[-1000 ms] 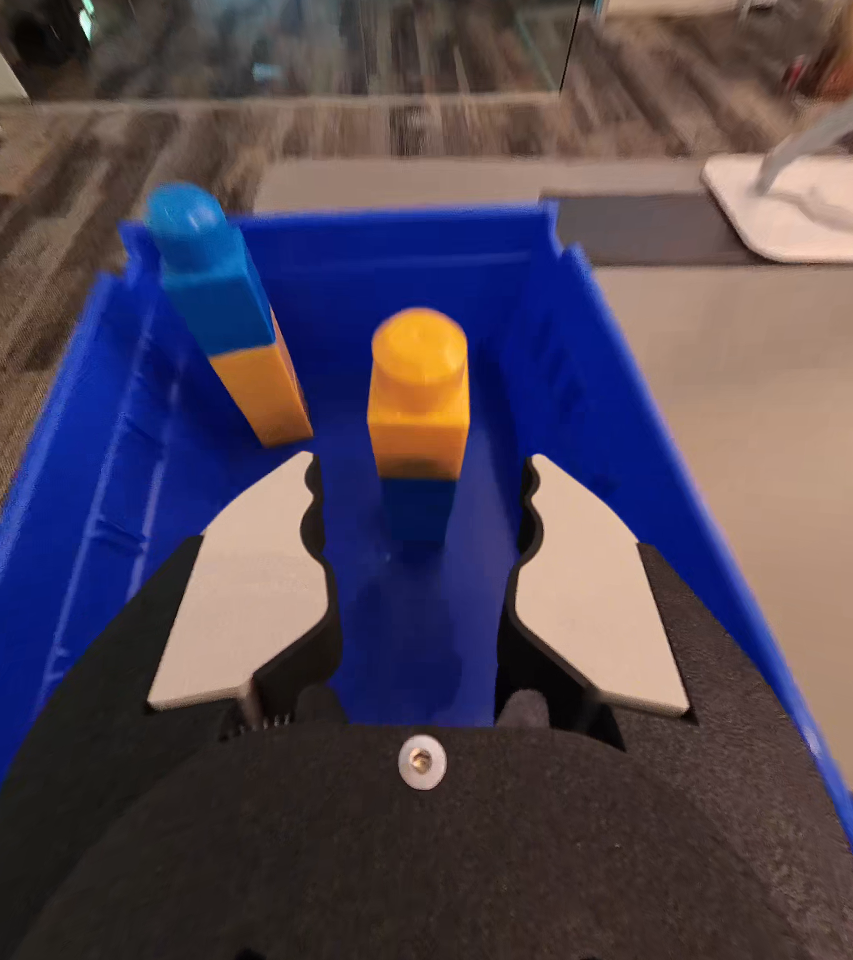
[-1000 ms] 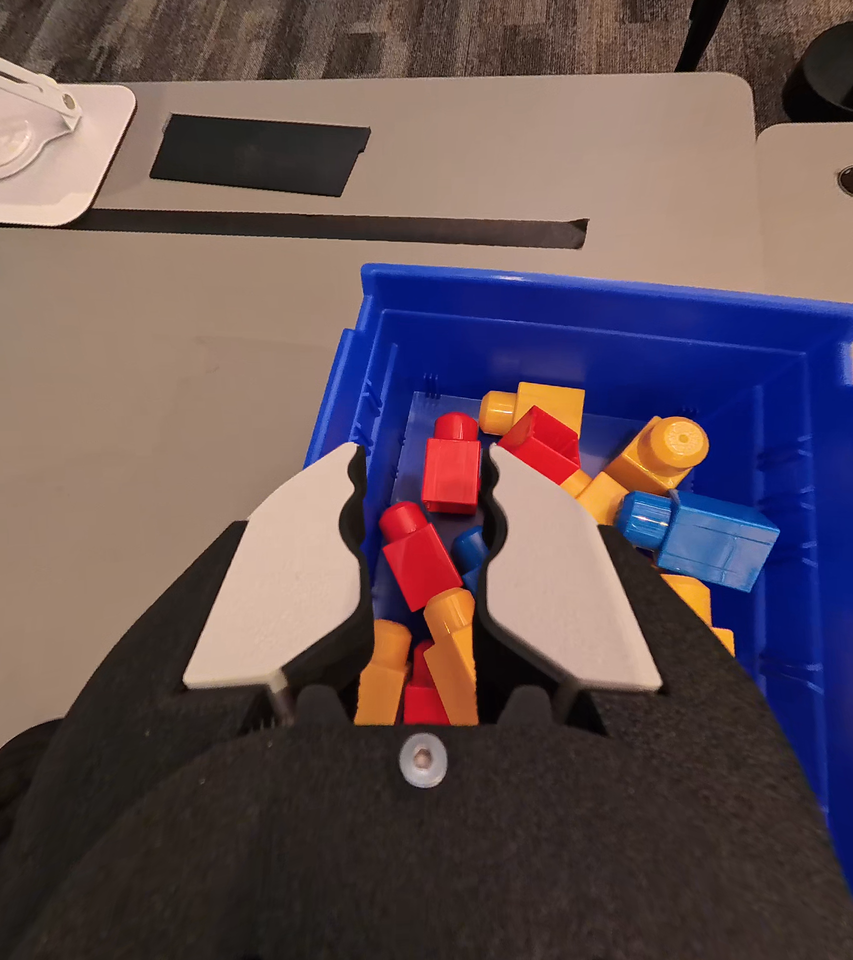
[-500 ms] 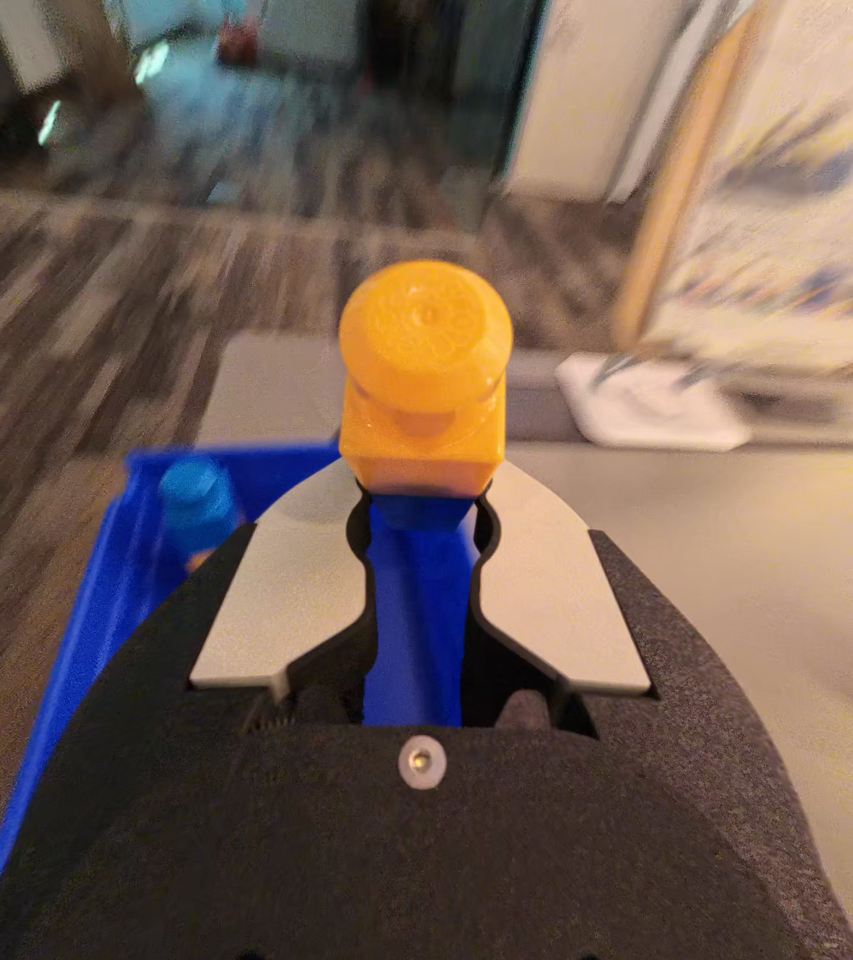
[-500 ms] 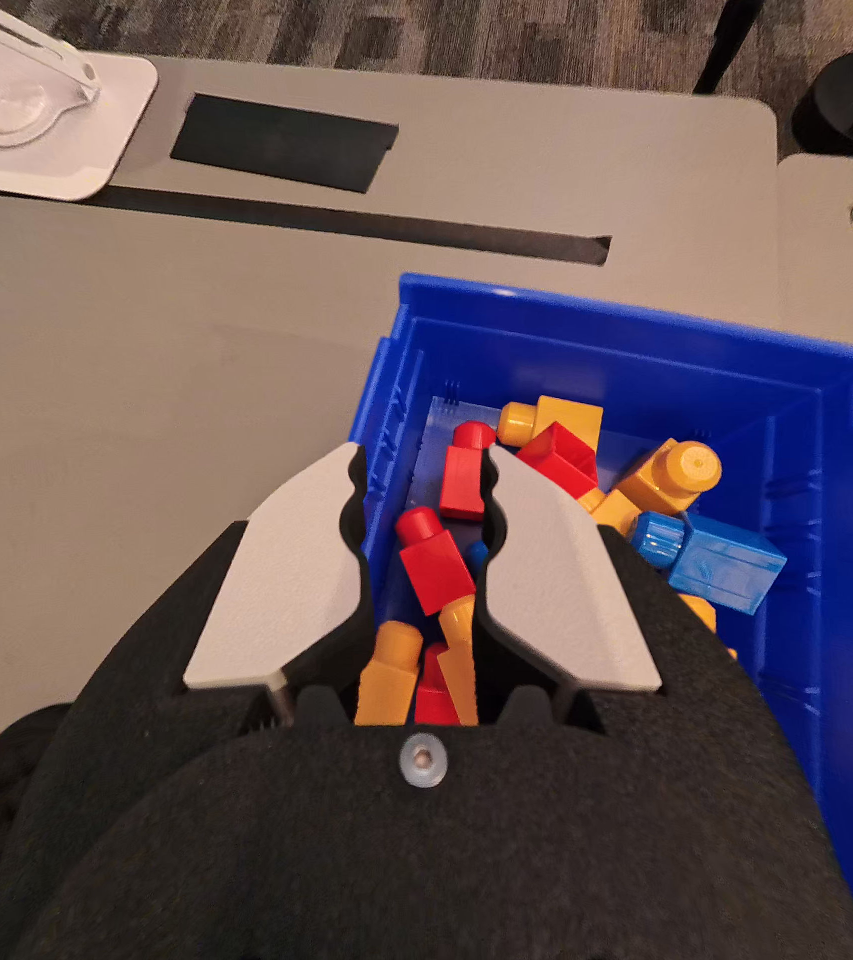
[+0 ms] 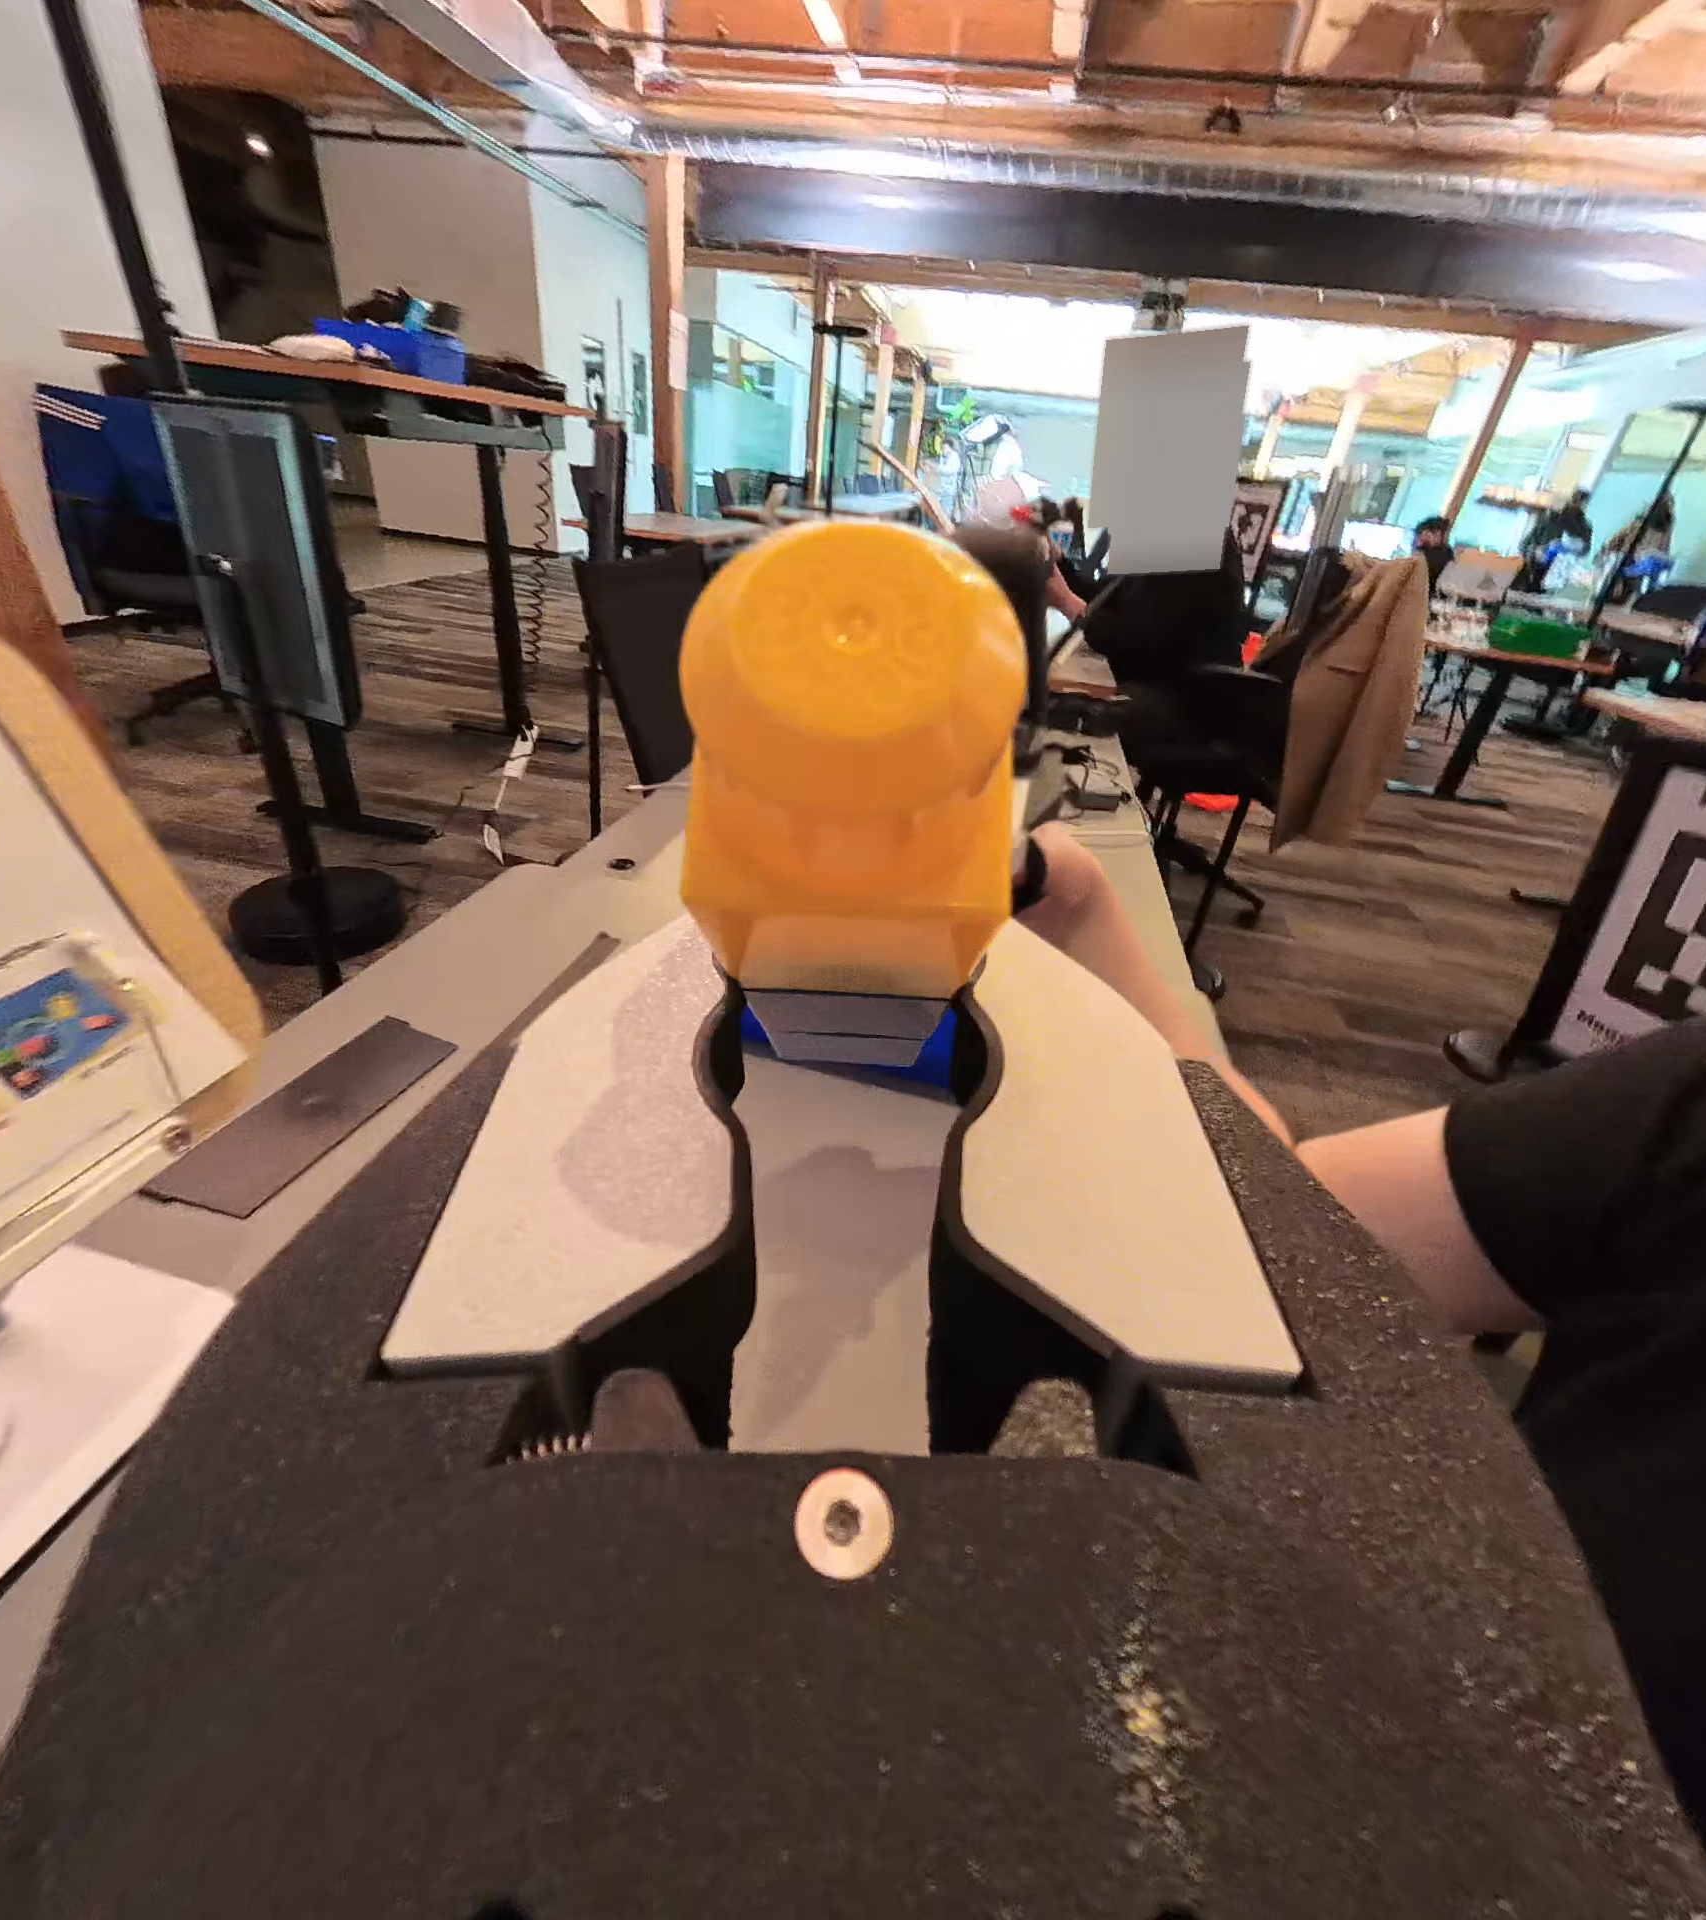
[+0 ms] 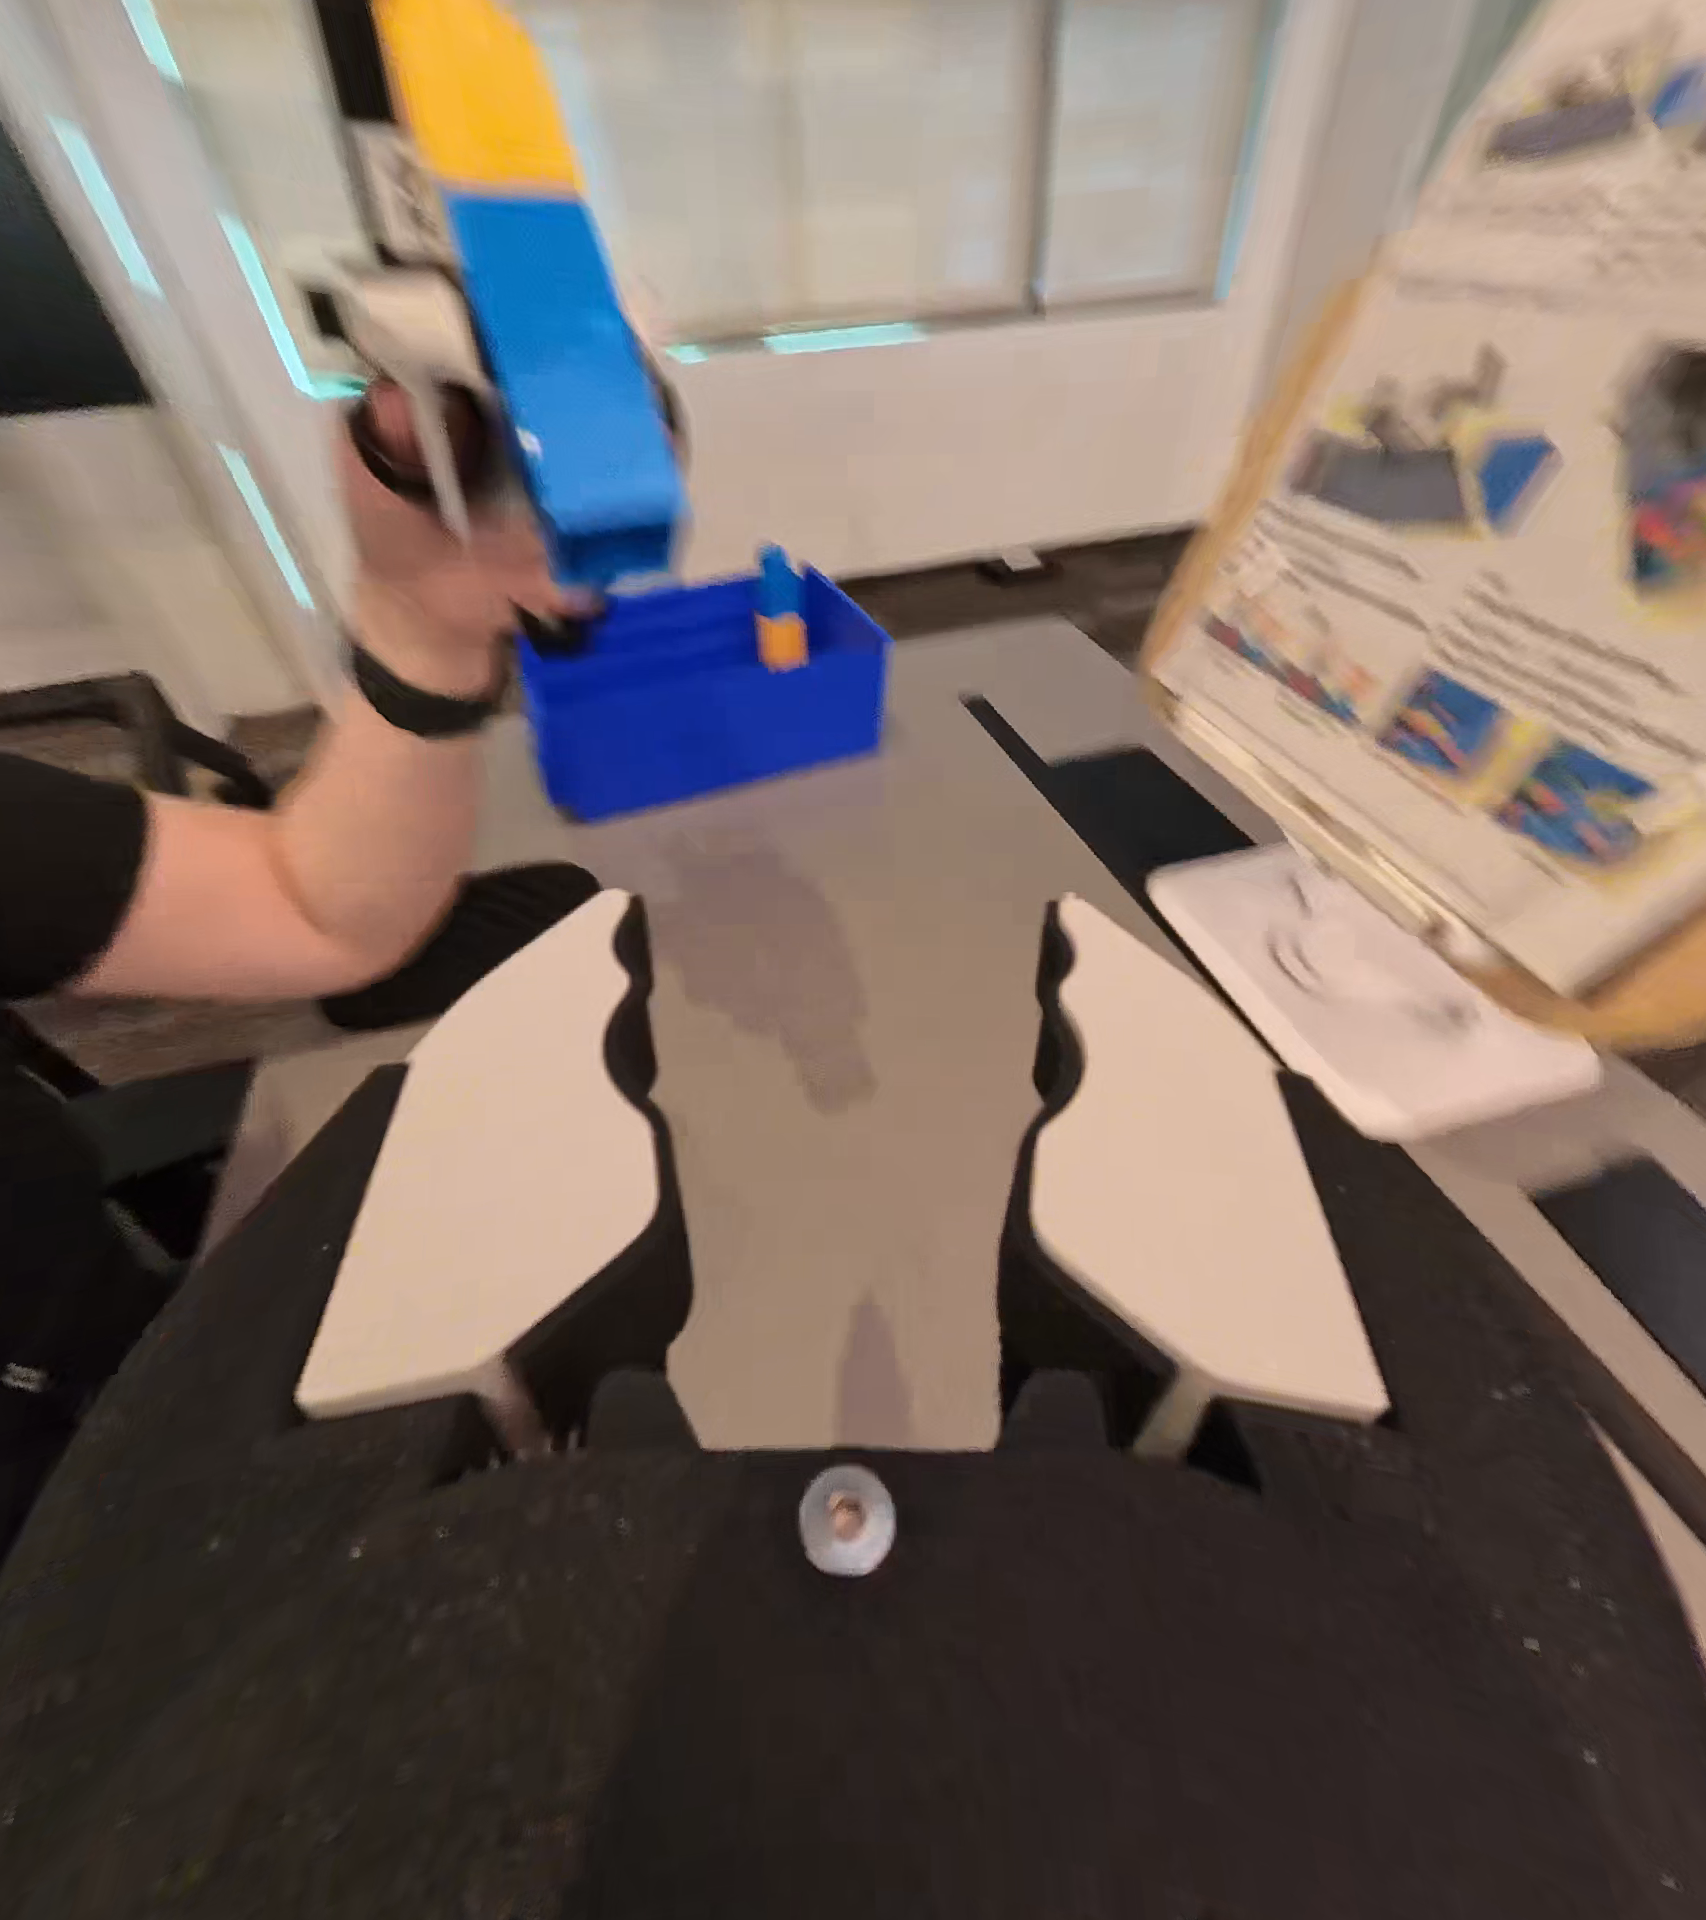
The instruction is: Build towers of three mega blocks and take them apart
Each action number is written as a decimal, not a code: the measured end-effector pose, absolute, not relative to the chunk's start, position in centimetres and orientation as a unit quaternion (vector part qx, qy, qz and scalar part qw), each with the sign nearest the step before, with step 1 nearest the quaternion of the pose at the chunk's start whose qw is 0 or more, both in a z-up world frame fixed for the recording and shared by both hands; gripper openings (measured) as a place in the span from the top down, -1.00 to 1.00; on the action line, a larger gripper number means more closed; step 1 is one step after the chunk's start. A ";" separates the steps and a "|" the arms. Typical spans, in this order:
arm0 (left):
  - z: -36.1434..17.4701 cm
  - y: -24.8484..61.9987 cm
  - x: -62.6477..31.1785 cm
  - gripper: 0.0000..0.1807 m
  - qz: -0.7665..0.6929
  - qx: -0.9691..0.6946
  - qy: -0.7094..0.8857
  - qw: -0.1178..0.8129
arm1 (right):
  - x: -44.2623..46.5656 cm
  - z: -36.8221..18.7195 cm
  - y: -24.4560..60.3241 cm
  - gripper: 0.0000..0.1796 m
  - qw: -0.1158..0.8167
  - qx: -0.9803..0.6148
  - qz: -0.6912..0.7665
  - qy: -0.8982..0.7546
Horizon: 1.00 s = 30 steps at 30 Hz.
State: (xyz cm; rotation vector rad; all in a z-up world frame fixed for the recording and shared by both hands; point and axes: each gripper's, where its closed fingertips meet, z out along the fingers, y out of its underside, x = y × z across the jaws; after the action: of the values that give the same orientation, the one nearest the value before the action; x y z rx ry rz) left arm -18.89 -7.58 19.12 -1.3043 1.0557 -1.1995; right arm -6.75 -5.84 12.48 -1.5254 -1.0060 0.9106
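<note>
The left tongs (image 5: 849, 1023) are now holding the orange-and-blue tower (image 5: 851, 769) lifted out of the blue bin (image 6: 703, 696), high above the table (image 6: 807, 935). The right tongs (image 6: 844, 997) are standing wide and empty, having left the other bin. Probably the tower is being taken apart next.

The left tool (image 5: 844, 1023) is raised with fingers clamped together, while the right tool (image 6: 841, 1003) gapes wide.

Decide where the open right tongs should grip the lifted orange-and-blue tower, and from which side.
Probably the orange top block, across its flat sides, coming from the stud end. The left tongs clamp the blue section below it, leaving that orange end clear.
</note>
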 end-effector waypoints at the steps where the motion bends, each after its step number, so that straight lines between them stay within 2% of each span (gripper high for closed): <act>1: 18.4 -7.6 -18.0 0.60 -0.492 -0.541 0.451 0.512 | -8.1 13.4 -6.4 0.17 0.530 -0.618 0.397 -0.425; 5: 16.1 -7.8 -16.2 0.60 -0.501 -0.545 0.477 0.473 | -12.3 14.5 -7.8 0.11 0.527 -0.587 0.431 -0.439; 9: 15.1 -8.0 -16.2 0.60 -0.520 -0.543 0.481 0.451 | -15.5 12.1 -7.2 0.06 0.494 -0.615 0.405 -0.462; 10: 14.9 -8.2 -16.2 0.60 -0.526 -0.544 0.482 0.442 | -16.4 11.6 -7.4 0.10 0.481 -0.616 0.410 -0.471; 11: 14.8 -8.3 -16.2 0.60 -0.530 -0.544 0.484 0.435 | -17.1 11.5 -7.7 0.25 0.473 -0.608 0.421 -0.479; 12: 14.8 -8.4 -16.3 0.60 -0.530 -0.543 0.486 0.433 | -17.8 11.3 -8.2 0.60 0.459 -0.600 0.435 -0.490; 14: 15.0 -8.4 -16.7 0.60 -0.536 -0.543 0.482 0.430 | -18.4 10.4 -8.5 0.61 0.427 -0.616 0.441 -0.493; 18: 20.5 -6.6 -22.2 0.60 -0.624 -0.483 0.370 0.491 | -17.1 6.7 -7.8 0.61 0.383 -0.670 0.356 -0.527; 21: 19.4 -4.9 -25.2 0.61 -0.565 -0.521 0.381 0.513 | -15.8 6.9 -7.3 0.61 0.367 -0.689 0.374 -0.501; 23: 19.1 -5.0 -25.8 0.61 -0.561 -0.525 0.383 0.514 | -12.1 6.7 -5.9 0.61 0.376 -0.728 0.326 -0.471; 25: 19.0 -5.5 -25.7 0.61 -0.569 -0.520 0.392 0.502 | -4.1 6.5 -3.6 0.60 0.413 -0.796 0.223 -0.382; 27: 18.6 -5.5 -25.2 0.61 -0.563 -0.526 0.399 0.497 | 7.7 5.3 -2.5 0.60 0.432 -0.871 0.105 -0.207; 30: 17.7 -5.2 -24.2 0.61 -0.549 -0.538 0.411 0.490 | 21.9 0.5 -5.1 0.61 0.387 -0.921 0.033 0.039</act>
State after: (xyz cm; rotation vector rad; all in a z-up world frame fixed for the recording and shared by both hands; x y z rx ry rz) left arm -24.22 -5.19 17.74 -1.3069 0.9978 -1.3344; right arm 21.93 -5.13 0.50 -2.3433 0.0995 0.0843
